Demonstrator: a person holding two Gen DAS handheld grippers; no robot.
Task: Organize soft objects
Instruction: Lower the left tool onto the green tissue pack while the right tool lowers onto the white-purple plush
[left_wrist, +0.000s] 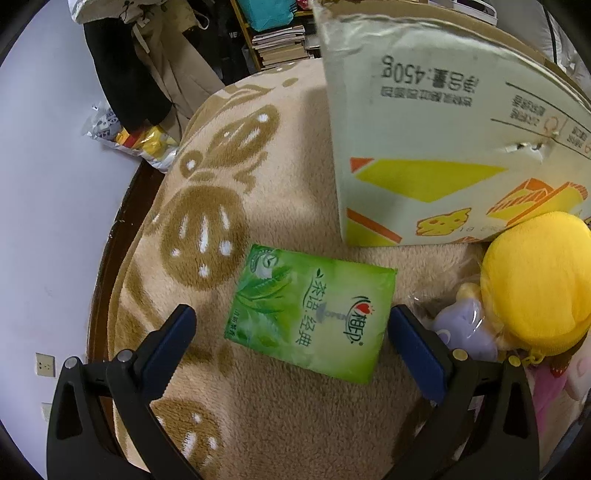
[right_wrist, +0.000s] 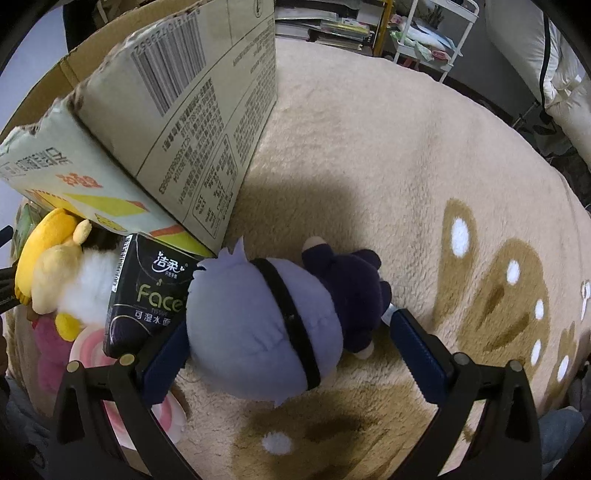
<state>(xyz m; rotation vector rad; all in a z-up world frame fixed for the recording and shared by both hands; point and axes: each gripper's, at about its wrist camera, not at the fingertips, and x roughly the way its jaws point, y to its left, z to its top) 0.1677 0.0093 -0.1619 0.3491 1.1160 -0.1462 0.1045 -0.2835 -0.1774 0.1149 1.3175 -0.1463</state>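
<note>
Left hand-held gripper (left_wrist: 291, 332): jaws spread wide, nothing gripped, straddling the green tissue pack (left_wrist: 312, 310).
Green tissue pack: flat on the beige blanket (left_wrist: 288, 177), just in front of the cardboard box (left_wrist: 443, 147).
Right hand-held gripper (right_wrist: 284, 339): jaws wide open around the lavender-haired plush doll (right_wrist: 258, 328); left pad near the doll's head, contact cannot be told.
Lavender-haired plush doll: lying on the blanket, just in front of the cardboard box corner.
Black tissue pack (right_wrist: 147, 295): leaning against the box.
Yellow plush toy (left_wrist: 535, 284): beside the box base.

Stacked books (left_wrist: 280, 46), white rack (right_wrist: 428, 33)
</note>
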